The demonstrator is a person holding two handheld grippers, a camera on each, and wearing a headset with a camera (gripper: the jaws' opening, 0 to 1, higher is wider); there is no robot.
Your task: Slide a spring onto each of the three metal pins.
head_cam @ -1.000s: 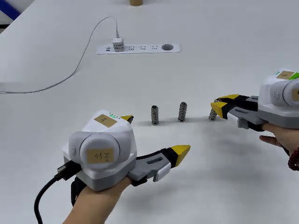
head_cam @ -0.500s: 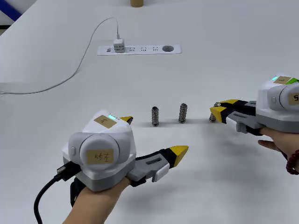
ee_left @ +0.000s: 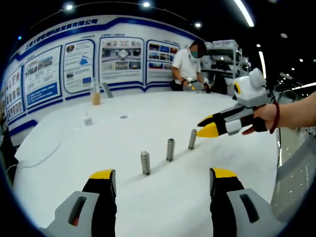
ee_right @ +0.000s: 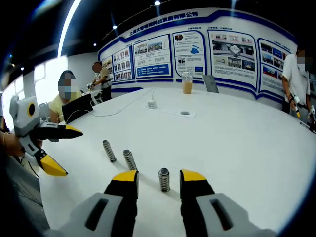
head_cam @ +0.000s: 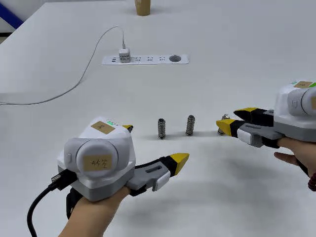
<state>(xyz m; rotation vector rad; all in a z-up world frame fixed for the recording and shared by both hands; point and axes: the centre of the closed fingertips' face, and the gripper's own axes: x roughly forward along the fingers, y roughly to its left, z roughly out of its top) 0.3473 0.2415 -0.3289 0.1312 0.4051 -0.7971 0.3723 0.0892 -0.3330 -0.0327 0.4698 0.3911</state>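
Note:
Three metal pins stand in a row on the white table, each with a spring on it: the left spring (head_cam: 161, 128), the middle spring (head_cam: 190, 125) and the right spring (head_cam: 224, 118). My right gripper (head_cam: 233, 119) is open, its yellow tips on either side of the right spring (ee_right: 164, 179) with small gaps. In the right gripper view, my right gripper (ee_right: 159, 177) straddles that spring. My left gripper (head_cam: 152, 143) is open and holds nothing, a little in front of the row. In the left gripper view, my left gripper (ee_left: 163, 175) faces the left spring (ee_left: 145, 162).
A white power strip (head_cam: 145, 59) with a plugged charger (head_cam: 124, 53) and a trailing cable lies further back. A cup (head_cam: 142, 7) stands at the far edge. People (ee_right: 67, 93) stand and sit beyond the table.
The head camera has shifted a little. My right gripper stays at the right spring with its jaws slightly wider apart. My left gripper has hardly moved.

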